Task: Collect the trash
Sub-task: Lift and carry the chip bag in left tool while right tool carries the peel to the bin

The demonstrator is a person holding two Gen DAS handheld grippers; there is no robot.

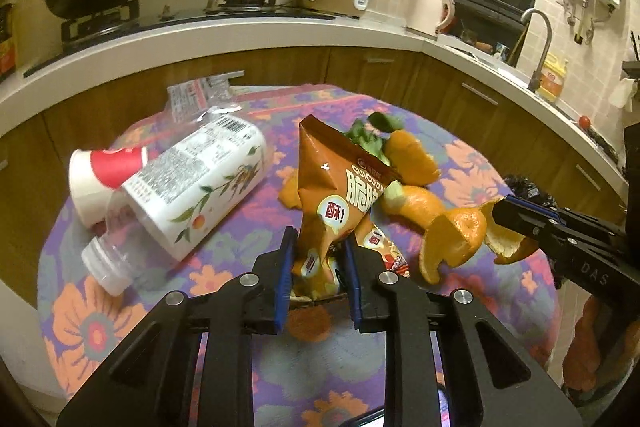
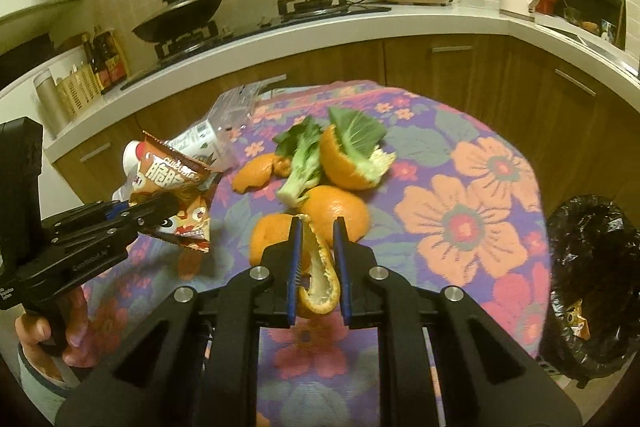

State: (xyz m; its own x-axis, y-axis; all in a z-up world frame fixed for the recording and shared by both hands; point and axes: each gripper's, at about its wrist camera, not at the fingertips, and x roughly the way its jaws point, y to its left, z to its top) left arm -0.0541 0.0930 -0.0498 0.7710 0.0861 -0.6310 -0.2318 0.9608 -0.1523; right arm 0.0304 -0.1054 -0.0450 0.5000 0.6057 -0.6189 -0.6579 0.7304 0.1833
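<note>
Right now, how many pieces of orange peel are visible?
4, possibly more hidden. One peel piece is in the right tool; one domed peel lies just beyond it; one peel cup sits under the green leaf; one small peel lies to its left.

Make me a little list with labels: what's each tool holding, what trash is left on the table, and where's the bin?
left tool: shut on the orange snack bag
right tool: shut on an orange peel strip
left on table: plastic bottle, paper cup, more orange peels, green leaves
table cover: flowered cloth
bin: black-lined trash bin beside the table, on the right
</note>
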